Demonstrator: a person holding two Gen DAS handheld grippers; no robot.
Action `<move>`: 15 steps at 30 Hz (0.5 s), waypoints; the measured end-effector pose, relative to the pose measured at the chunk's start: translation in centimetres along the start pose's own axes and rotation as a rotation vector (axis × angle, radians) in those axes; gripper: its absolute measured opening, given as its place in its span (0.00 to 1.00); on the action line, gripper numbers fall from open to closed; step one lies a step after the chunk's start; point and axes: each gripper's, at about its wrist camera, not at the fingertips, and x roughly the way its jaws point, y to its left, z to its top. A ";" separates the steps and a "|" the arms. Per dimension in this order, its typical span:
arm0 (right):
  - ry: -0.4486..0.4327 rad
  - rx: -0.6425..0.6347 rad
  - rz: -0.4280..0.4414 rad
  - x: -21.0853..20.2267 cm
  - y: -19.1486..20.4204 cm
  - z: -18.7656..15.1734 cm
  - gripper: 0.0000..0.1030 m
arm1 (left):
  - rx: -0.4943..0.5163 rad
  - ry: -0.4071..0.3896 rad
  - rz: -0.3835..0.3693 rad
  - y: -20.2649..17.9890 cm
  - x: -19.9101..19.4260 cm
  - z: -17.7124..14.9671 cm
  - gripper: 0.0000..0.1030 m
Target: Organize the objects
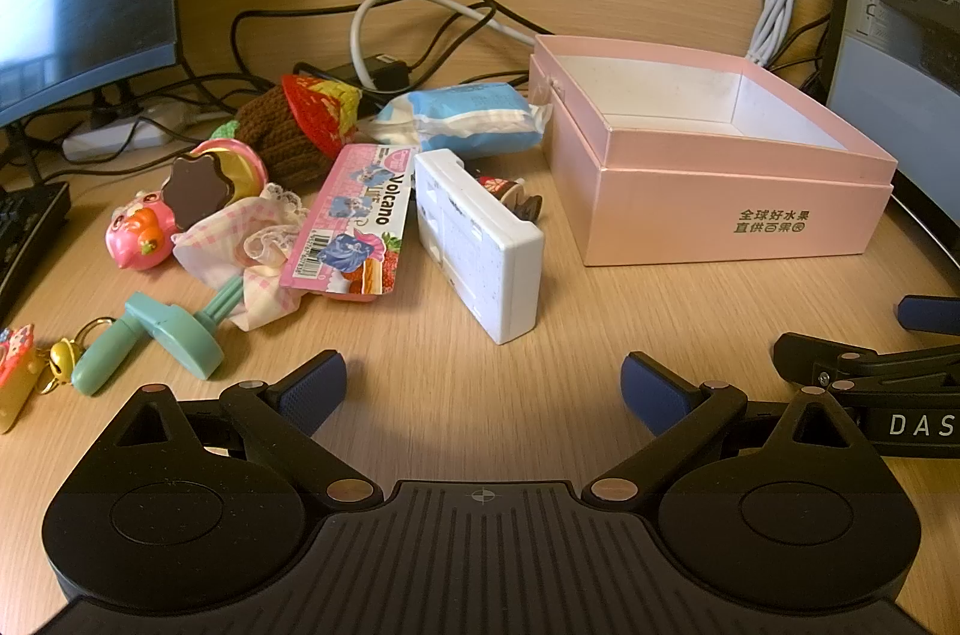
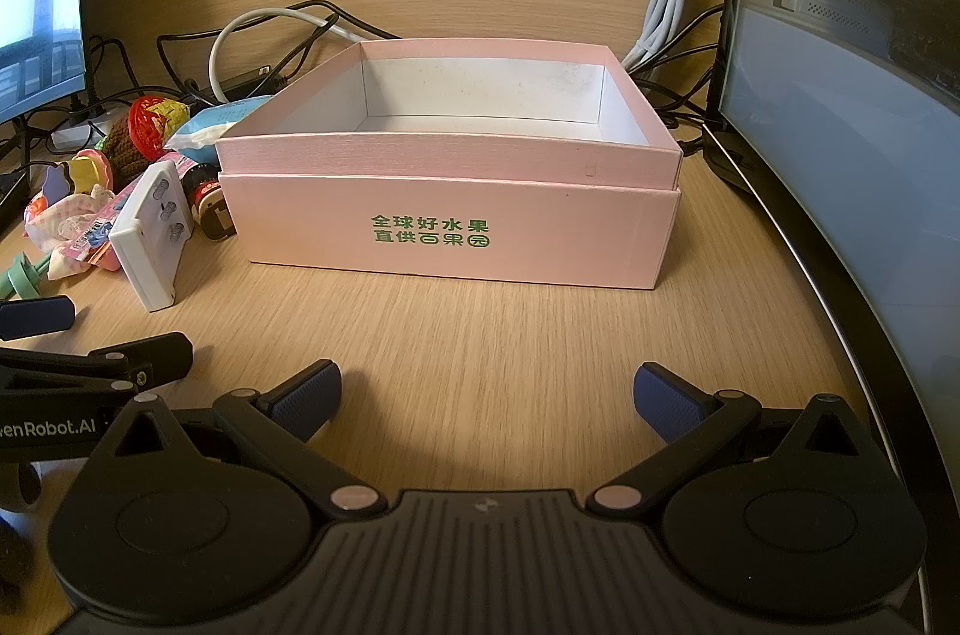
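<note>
Right wrist view puts the pink box [image 2: 447, 239] dead ahead at twelve o'clock on the wooden desk [image 2: 480, 335], its white inside bare as far as I can see, with its base nested in what looks like the upturned lid. The right gripper [image 2: 487, 395] hangs over open desk in front of it, jaws spread wide with nothing between them.

From the left wrist view the box sits out at two o'clock, and the clutter to be sorted spreads from nine to twelve. Largest to smallest: the blue tissue pack [image 1: 462, 119] just beside the box's left wall; the white plastic block [image 1: 480, 239] propped on edge at twelve; the pink Volcano snack packet [image 1: 360, 221] touching it at eleven; the brown knitted strawberry piece [image 1: 300, 125] behind; the pink toy figure [image 1: 135, 233] at ten; the teal plastic piece [image 1: 174, 335] at nine. The left gripper [image 1: 483, 392] is likewise released and empty, pointing down at bare desk short of the pile.

I judge nothing is packed yet: this is the opening reach. The next move calls for the left gripper to advance onto the white block, nearest and standing proud, and close across its narrow sides.
</note>
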 end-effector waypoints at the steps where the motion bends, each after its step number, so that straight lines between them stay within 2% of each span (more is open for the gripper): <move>1: 0.000 0.000 0.000 0.0 0.0 0.0 1.00 | 0.000 0.000 0.000 0.0 0.0 0.0 0.98; 15: 0.000 0.000 0.000 0.0 0.1 0.0 1.00 | 0.001 0.000 0.000 0.3 0.0 0.3 0.98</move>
